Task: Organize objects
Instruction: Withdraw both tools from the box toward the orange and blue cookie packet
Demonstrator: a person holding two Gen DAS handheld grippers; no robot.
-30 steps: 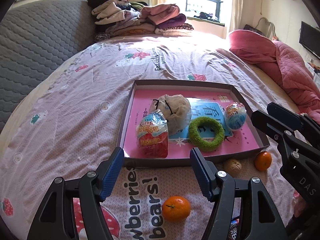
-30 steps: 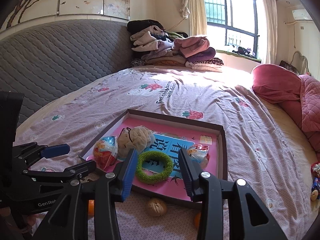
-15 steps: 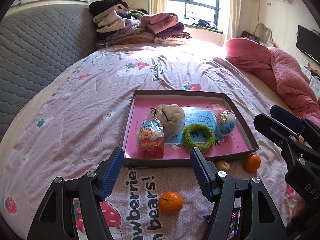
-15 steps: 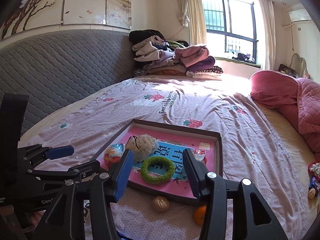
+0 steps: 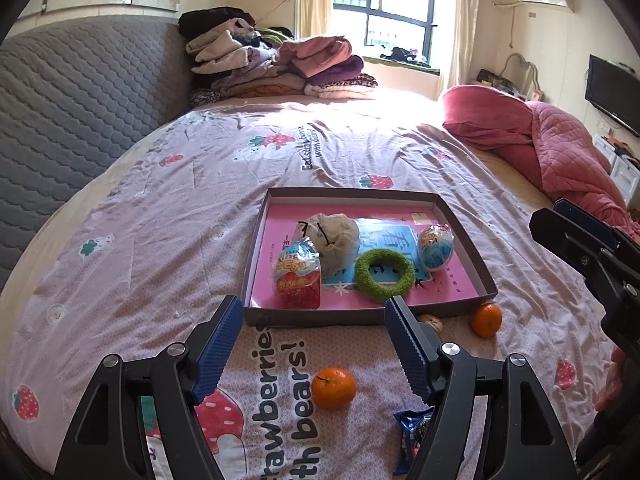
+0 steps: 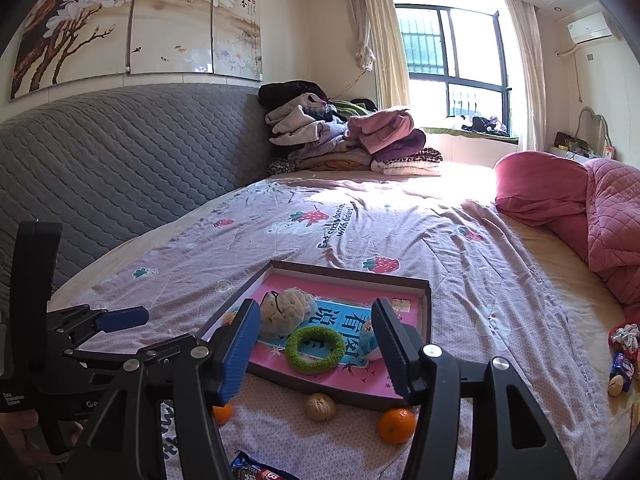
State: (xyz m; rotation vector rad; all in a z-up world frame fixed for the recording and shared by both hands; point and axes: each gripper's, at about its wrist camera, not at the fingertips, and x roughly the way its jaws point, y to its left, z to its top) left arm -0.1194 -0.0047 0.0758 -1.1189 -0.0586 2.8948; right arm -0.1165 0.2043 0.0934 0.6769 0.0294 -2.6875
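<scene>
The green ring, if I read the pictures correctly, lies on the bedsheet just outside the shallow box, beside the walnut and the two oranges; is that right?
Not quite. The green ring lies inside the shallow box, on its pink floor; the left wrist view shows this plainly. The walnut and the two oranges do lie on the bedsheet outside it.

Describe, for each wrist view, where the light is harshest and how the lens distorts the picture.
Left wrist view: the window is blown out and sun washes the far bedsheet pale; the headboard bows, corners go black. Right wrist view: glare again at the window and on the sheet below it; the wall painting curves.
</scene>
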